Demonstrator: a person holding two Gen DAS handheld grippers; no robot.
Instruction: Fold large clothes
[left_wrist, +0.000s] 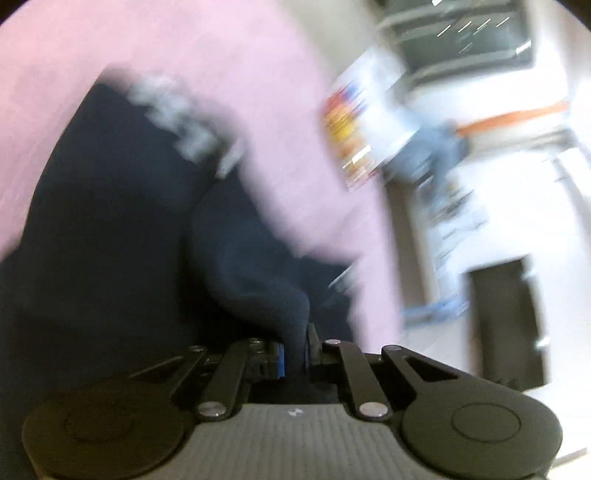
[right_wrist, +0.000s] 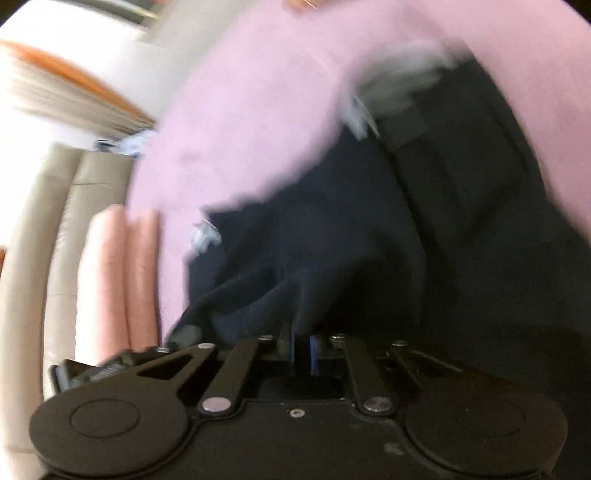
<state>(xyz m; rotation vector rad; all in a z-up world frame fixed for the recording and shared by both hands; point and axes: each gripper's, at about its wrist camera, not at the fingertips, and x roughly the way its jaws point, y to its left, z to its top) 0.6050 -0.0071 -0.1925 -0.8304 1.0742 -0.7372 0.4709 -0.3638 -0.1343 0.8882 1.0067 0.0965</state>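
Observation:
A dark navy garment (left_wrist: 110, 221) lies spread over a pink sheet (left_wrist: 221, 55), with a blurred white print near its far edge. My left gripper (left_wrist: 294, 354) is shut on a bunched fold of the navy fabric, which rises straight out from between the blue pads. In the right wrist view the same navy garment (right_wrist: 369, 240) fills the middle over the pink sheet (right_wrist: 258, 110). My right gripper (right_wrist: 303, 350) is shut on a pinched ridge of that cloth. Both views are smeared by motion.
A beige cushioned sofa (right_wrist: 55, 221) and a pink rolled cushion (right_wrist: 122, 277) sit at the left of the right wrist view. In the left wrist view a dark cabinet (left_wrist: 506, 317), white furniture (left_wrist: 517, 206) and a colourful poster (left_wrist: 347, 122) stand beyond the sheet.

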